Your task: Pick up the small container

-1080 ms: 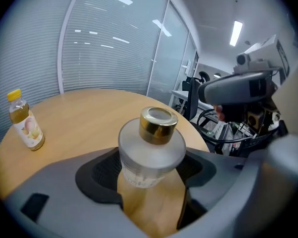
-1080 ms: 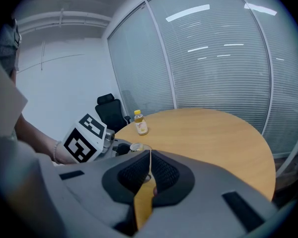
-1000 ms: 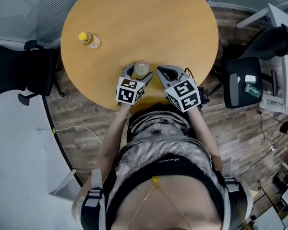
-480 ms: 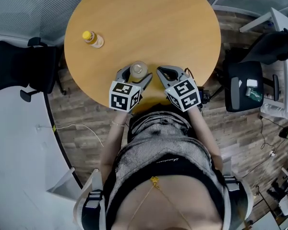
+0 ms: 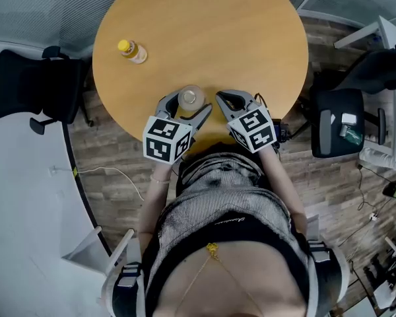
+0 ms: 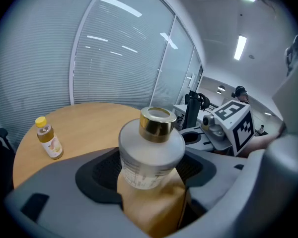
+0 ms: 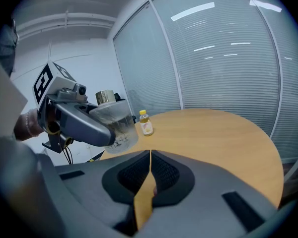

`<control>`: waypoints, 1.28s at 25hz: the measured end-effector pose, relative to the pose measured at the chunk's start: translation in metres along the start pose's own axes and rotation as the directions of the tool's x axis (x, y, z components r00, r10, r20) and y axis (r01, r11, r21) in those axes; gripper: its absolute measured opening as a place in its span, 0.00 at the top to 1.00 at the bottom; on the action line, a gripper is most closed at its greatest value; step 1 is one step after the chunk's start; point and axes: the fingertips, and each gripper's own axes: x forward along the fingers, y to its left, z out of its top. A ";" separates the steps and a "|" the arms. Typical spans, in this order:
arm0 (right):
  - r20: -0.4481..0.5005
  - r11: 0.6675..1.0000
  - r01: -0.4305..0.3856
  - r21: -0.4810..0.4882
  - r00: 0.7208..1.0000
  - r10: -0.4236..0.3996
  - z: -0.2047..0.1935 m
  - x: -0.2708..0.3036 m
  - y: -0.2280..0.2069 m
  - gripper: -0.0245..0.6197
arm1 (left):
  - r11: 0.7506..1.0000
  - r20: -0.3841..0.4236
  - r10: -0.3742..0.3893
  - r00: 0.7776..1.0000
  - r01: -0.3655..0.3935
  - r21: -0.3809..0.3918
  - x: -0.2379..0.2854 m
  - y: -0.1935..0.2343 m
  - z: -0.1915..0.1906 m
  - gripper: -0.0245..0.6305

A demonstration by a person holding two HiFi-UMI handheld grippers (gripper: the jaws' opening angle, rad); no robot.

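**Round wooden worktop [image 5: 204, 38], small container [image 5: 190, 98] [image 6: 151, 152] [image 7: 114, 128] gripped at its near edge**

The small container, a frosted jar with a gold cap, stands upright between the jaws of the left hand-held gripper [image 5: 187, 105] [image 6: 149, 175], which press on its sides. Seen from the right gripper view, its base appears raised off the wood. Just beside it, the right hand-held gripper [image 5: 224, 99] [image 7: 149, 157] has its jaws closed together on nothing. A yellow-capped bottle [image 5: 131, 51] [image 6: 48, 139] [image 7: 146, 123] stands well apart, near the far left rim. A black office chair [image 5: 26, 88] sits left of the worktop.
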 end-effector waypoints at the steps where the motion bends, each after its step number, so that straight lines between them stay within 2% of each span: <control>1: -0.002 1.000 -0.003 -0.002 1.000 0.003 0.000 0.001 0.001 0.93 | 1.000 0.001 0.001 1.000 -0.001 0.000 -0.002 0.000 0.002 0.44; 15: -0.001 1.000 -0.029 -0.007 1.000 0.029 0.003 0.004 0.002 0.93 | 0.998 0.002 -0.030 1.000 0.030 0.058 -0.039 -0.011 0.040 0.44; 24: 0.000 1.000 -0.031 -0.003 1.000 0.031 0.003 0.004 0.003 0.93 | 0.998 0.018 -0.052 0.998 0.051 0.048 -0.053 -0.016 0.054 0.44; 32: 0.005 1.000 -0.027 -0.002 1.000 0.027 0.004 0.002 0.003 0.93 | 0.996 0.030 -0.056 0.998 0.054 0.071 -0.059 -0.020 0.061 0.44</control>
